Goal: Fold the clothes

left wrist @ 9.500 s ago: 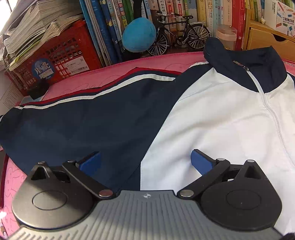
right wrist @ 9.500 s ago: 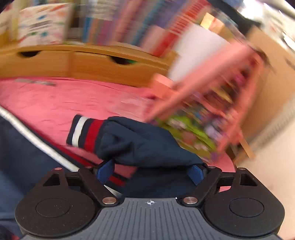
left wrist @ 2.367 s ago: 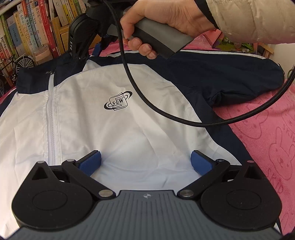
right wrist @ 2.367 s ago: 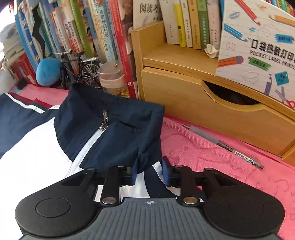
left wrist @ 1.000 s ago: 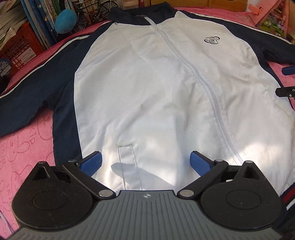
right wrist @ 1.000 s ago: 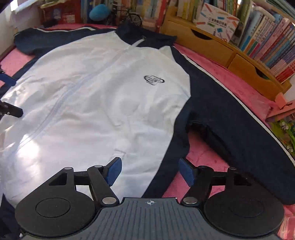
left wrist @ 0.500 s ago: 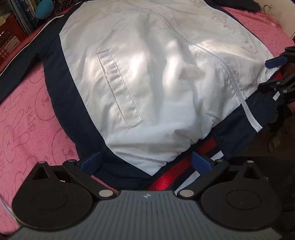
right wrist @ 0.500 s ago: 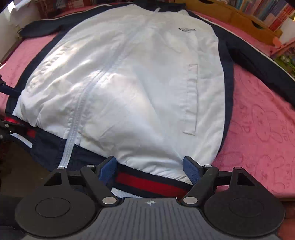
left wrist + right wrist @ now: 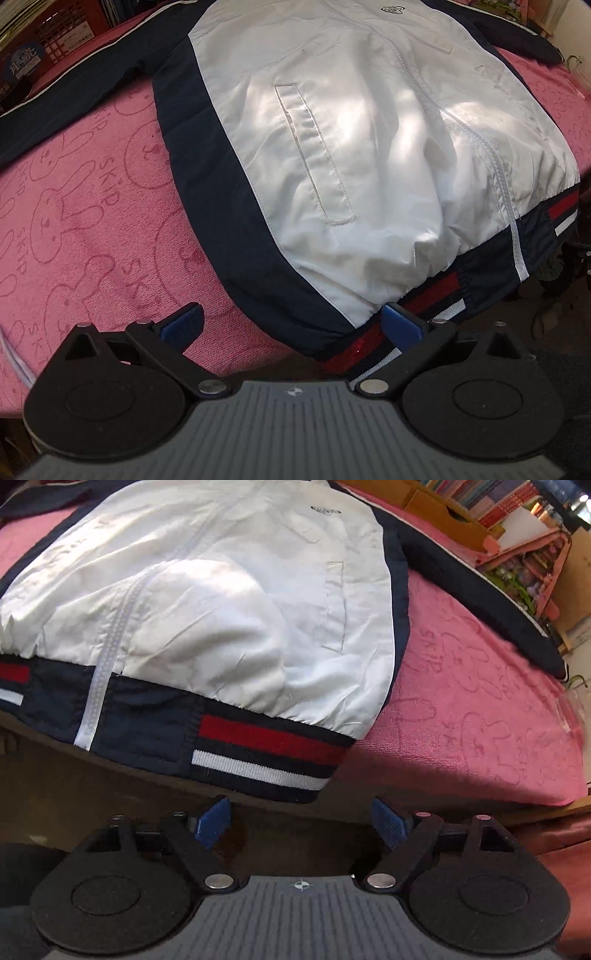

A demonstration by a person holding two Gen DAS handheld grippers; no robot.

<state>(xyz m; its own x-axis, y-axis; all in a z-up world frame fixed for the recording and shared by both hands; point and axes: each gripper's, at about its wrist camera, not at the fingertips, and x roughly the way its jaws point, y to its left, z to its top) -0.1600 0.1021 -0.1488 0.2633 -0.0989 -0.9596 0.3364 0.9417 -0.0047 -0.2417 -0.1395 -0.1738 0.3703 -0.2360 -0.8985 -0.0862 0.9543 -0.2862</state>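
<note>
A white and navy zip jacket (image 9: 351,140) lies face up on a pink rabbit-print cloth (image 9: 85,221), its striped red, white and navy hem (image 9: 436,299) hanging over the near table edge. My left gripper (image 9: 291,321) is open at the hem's left corner, its right pad against the band. In the right wrist view the jacket (image 9: 221,602) and its hem (image 9: 258,753) lie ahead. My right gripper (image 9: 301,821) is open and empty, just below the hem's right corner, apart from it.
The sleeves spread out to both sides (image 9: 74,81) (image 9: 480,590). A red basket (image 9: 55,40) stands at the far left. Wooden drawers (image 9: 443,509) and books stand at the far right. The pink cloth (image 9: 480,701) ends at the near table edge.
Both grippers have drawn back and dropped toward the near table edge. The left one has shifted left to the hem's corner. The right one now sits below the hem. Both stay open.
</note>
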